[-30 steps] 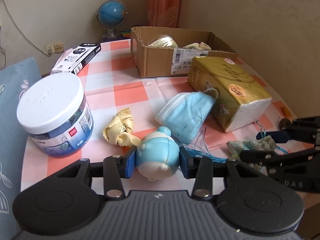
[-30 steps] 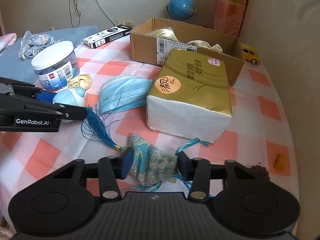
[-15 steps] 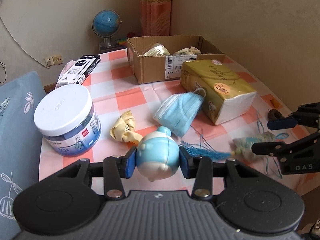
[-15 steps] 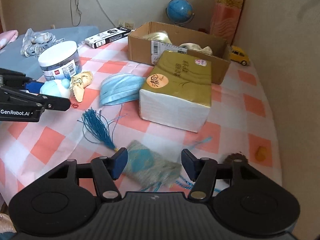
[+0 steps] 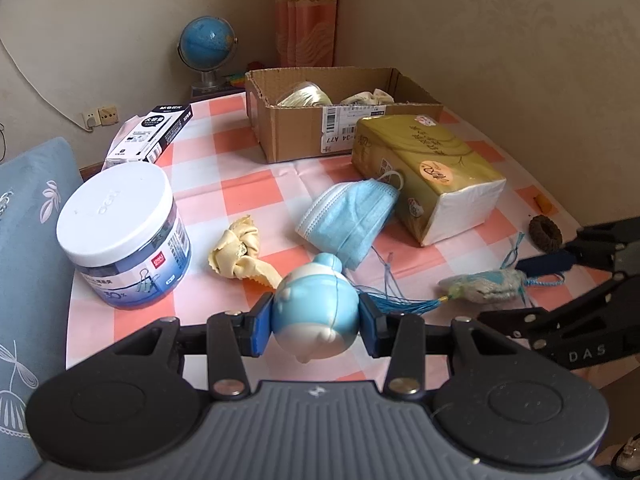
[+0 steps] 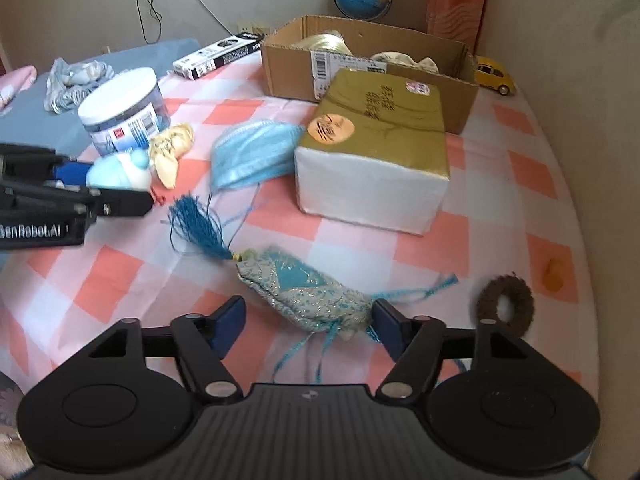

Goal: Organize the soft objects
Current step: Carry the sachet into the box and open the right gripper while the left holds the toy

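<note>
The sachet (image 6: 304,292), a small blue brocade pouch with a tassel (image 6: 200,226), lay on the checked tablecloth (image 6: 520,168) directly ahead of the right gripper (image 6: 310,322), its near end between the two blue pads. Those jaws were opening: the left-hand pad stood well clear of the fabric, and the right-hand pad was at most brushing the cord end, so nothing was clamped. The pouch's long axis ran slantwise, from the tassel at the far left to the knotted cords close by the right-hand pad, so it lay across the jaw line at an angle, not square to it. In my judgement any fresh grip would turn on that slant.

The left gripper (image 5: 316,324) was clamped on the blue and white squishy toy (image 5: 316,314), held between its pads just above the cloth. The sachet sat off to that gripper's right, so the right hand was plainly the nearer one. The cardboard box (image 6: 400,68) stood far ahead of both, beyond the gold tissue pack (image 6: 372,152) and the face mask (image 6: 252,152).

Whether the right-hand pad truly touched the cords could not be made out, since loose threads ran under the gripper body. The box's inside was mostly hidden; only pale bundles showed over its rim. The left gripper looked blurred in the right view.
</note>
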